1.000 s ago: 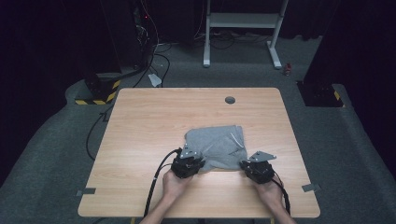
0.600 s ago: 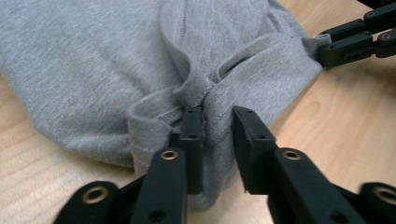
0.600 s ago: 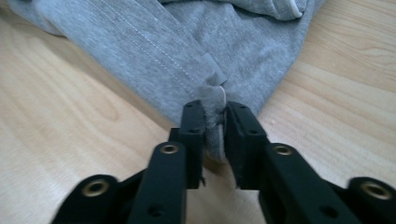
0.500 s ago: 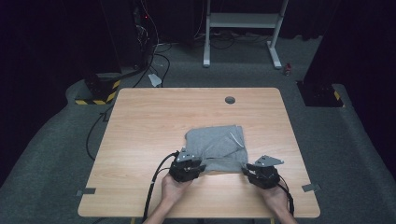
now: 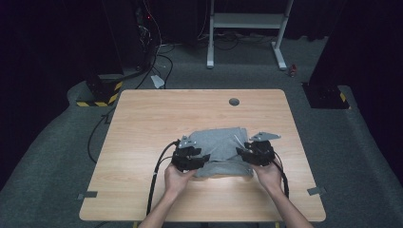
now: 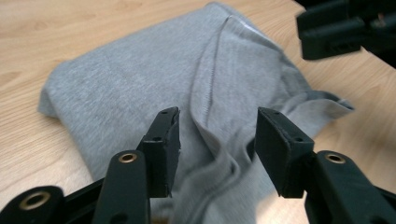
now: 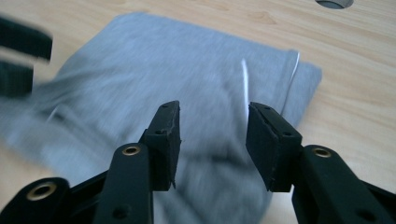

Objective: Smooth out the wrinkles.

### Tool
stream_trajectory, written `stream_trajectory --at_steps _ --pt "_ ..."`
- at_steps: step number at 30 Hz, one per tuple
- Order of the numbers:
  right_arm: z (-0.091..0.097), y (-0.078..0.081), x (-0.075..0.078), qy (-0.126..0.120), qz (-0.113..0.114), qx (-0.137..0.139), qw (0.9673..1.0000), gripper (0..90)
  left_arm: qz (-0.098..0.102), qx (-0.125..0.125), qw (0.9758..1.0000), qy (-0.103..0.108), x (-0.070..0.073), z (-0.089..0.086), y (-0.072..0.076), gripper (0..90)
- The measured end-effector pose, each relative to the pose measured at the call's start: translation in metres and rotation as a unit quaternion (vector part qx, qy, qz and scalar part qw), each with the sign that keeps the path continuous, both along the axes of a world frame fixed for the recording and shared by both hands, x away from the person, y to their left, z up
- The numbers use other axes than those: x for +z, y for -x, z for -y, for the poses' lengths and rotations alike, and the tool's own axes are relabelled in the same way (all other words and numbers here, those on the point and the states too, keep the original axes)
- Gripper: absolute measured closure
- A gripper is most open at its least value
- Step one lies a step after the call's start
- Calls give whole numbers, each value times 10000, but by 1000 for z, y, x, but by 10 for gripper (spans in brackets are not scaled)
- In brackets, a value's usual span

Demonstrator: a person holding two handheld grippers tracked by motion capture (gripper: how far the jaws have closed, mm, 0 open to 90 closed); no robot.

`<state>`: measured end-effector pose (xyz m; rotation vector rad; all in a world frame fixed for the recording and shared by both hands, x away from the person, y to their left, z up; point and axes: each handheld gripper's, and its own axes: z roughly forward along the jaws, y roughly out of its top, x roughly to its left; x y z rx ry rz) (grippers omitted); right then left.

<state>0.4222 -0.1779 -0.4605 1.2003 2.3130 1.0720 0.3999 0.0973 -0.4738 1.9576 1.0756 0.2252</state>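
Note:
A folded grey garment (image 5: 219, 142) lies on the wooden table (image 5: 157, 118), a little toward the near edge. My left gripper (image 5: 203, 159) hovers at its near left corner and my right gripper (image 5: 240, 153) at its near right corner. In the left gripper view the left gripper (image 6: 217, 119) stands open above a seam fold of the garment (image 6: 135, 79), and the right gripper (image 6: 343, 28) shows at the top right. In the right gripper view the right gripper (image 7: 212, 114) is open above the garment (image 7: 187, 60). Both pairs of jaws have just been opening, and neither presses on the cloth.
A round cable hole (image 5: 233, 101) sits in the table's far middle. A black cable (image 5: 156, 178) trails from the left gripper over the near edge. On the floor behind stand a white metal frame (image 5: 247, 21) and a yellow-black striped block (image 5: 97, 98).
Both grippers were shut low at the garment's near edge; now their jaws stand apart, and both hands have lifted and shifted slightly away from the person. The garment stays on the table.

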Motion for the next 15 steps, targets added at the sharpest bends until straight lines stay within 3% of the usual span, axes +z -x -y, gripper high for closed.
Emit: stream_trajectory --at_steps 4,9,12,15 --pt "-14 -23 2 62 -94 -200 9997 515 -343 -15 9994 78 -10 1 -12 587" --pt "-19 -42 -4 64 -330 -393 9987 531 -405 -217 9989 49 -16 2 -12 714" --pt "-20 -44 -8 110 -481 -301 9983 668 -389 -309 9988 50 -17 3 -9 792" --pt "-18 -40 -9 57 -443 -162 9989 825 -334 -380 9987 76 -17 4 -6 851"
